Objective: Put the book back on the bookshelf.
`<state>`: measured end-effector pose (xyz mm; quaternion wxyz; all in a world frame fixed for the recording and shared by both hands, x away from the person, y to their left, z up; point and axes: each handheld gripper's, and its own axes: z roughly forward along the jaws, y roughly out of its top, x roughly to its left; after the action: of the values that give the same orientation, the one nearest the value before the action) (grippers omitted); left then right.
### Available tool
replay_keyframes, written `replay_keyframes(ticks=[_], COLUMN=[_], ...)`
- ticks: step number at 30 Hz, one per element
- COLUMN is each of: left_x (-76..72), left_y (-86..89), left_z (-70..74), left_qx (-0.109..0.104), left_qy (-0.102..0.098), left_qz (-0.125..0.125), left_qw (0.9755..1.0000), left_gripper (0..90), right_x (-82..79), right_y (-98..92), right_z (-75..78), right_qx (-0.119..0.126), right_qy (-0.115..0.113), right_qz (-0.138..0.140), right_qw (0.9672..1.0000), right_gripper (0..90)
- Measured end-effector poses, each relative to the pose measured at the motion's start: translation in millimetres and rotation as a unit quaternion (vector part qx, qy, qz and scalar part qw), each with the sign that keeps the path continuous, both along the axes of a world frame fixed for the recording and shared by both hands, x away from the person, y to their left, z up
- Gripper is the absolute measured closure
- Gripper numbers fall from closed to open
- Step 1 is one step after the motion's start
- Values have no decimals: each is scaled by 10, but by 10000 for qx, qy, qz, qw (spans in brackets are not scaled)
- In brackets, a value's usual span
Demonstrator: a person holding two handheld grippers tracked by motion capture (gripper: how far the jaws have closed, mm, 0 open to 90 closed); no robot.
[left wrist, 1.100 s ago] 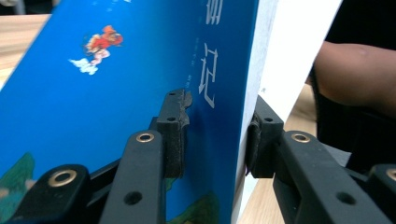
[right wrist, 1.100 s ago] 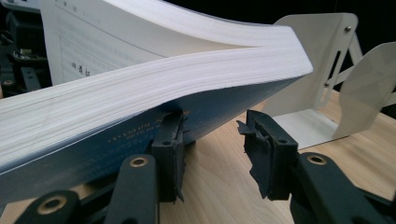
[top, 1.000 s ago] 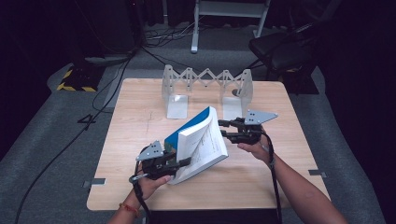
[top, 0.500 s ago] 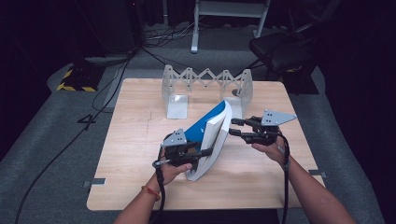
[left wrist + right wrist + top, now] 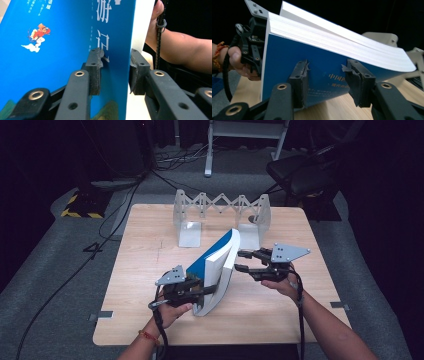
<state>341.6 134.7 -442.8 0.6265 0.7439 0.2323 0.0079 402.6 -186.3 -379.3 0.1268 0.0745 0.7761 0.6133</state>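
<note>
A thick book (image 5: 222, 265) with a blue cover stands steeply tilted on its lower end near the middle of the table. My left gripper (image 5: 206, 291) is shut on its lower part, and its jaws have just been closing. In the left gripper view one jaw presses the blue cover (image 5: 50, 37) and the other the white side. My right gripper (image 5: 242, 260) is open just right of the book's page edge; its jaws have just been opening with nothing between them. In the right gripper view the back cover (image 5: 324, 67) lies beyond my right gripper's (image 5: 325, 72) spread jaws.
A folding metal rack (image 5: 220, 205) stands at the back of the wooden table (image 5: 145, 245). Behind the table are a dark chair (image 5: 300, 170) and cables on the grey floor. Bare wood lies left of the book and at the front right.
The book has tipped up from a low slant to a steep stand, its blue cover now facing left. The right gripper has come off its edge and sits just to the right.
</note>
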Motion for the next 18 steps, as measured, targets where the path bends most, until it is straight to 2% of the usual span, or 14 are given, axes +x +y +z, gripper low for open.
replay_keyframes(ticks=[3, 5, 7, 8, 10, 12, 13, 16, 18], left_x=[-40, -65, -94, -117, -170, -265, -303, -399, -461], left_y=[92, 155, 177, 174, 145, 57, 22, -65, -131], left_z=[6, 29, 58, 93, 139, 192, 199, 199, 192], left_qx=[-42, 45, 146, 296, 402, 753, 849, 1115, 1356], left_qy=[-10, -93, -187, -259, -325, -501, -530, -583, -698], left_qz=[8, 12, 51, 37, 26, 125, 206, 565, 887], left_qw=[10000, 9999, 9997, 9992, 9987, 9958, 9948, 9904, 9843], left_gripper=[682, 679, 662, 637, 520, 353, 294, 178, 142], right_x=[-25, -36, -27, -25, -35, -56, -66, -104, -139], right_y=[146, 232, 299, 321, 365, 408, 427, 482, 524], right_z=[10, -14, -56, -75, -122, -160, -177, -187, -191], right_qx=[-87, -213, -308, -306, -336, -425, -456, -521, -552], right_qy=[-63, -97, -28, 19, 51, 55, 52, 16, -29], right_qz=[115, 132, 195, 211, 272, 252, 258, 271, 312], right_qw=[9999, 9996, 9993, 9993, 9991, 9988, 9986, 9983, 9980], right_gripper=[538, 531, 526, 524, 523, 526, 530, 533, 534])
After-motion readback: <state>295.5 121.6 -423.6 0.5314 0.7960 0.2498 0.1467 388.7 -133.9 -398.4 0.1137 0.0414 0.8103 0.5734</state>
